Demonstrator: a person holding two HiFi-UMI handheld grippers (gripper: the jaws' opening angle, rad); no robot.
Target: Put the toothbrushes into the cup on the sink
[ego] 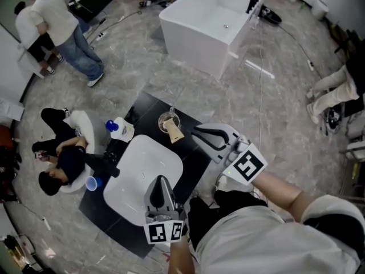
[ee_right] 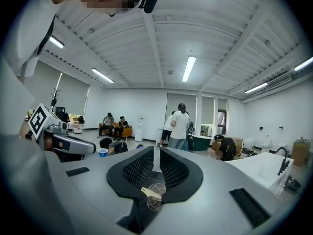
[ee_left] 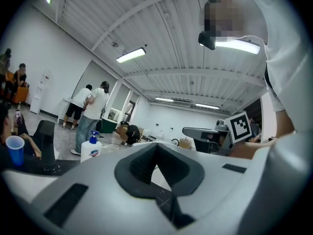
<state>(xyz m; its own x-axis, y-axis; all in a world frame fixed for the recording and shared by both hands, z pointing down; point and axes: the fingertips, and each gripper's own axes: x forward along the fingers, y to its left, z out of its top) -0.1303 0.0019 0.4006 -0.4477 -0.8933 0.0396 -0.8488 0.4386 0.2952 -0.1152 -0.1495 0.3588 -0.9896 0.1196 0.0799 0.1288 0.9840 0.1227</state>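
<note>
A clear glass cup [ego: 169, 120] stands on the black counter [ego: 197, 161] behind the white sink [ego: 142, 170]. Beige toothbrush handles [ego: 175, 133] stick out of it toward the front. My right gripper [ego: 195, 130] hovers just right of the cup, pointing at it, its jaws shut to a thin slit with nothing between them. In the right gripper view the cup [ee_right: 155, 199] and a handle [ee_right: 148, 192] show below the gripper [ee_right: 156, 160]. My left gripper [ego: 161, 179] hangs over the sink's near edge, shut and empty [ee_left: 156, 153].
A white soap bottle with a blue pump [ego: 121, 129] and a black faucet [ego: 106, 165] stand at the sink's left, with a blue cup [ego: 93, 182] beyond. A person sits on the floor [ego: 60, 158] beside the counter. A white bathtub [ego: 208, 19] stands farther off.
</note>
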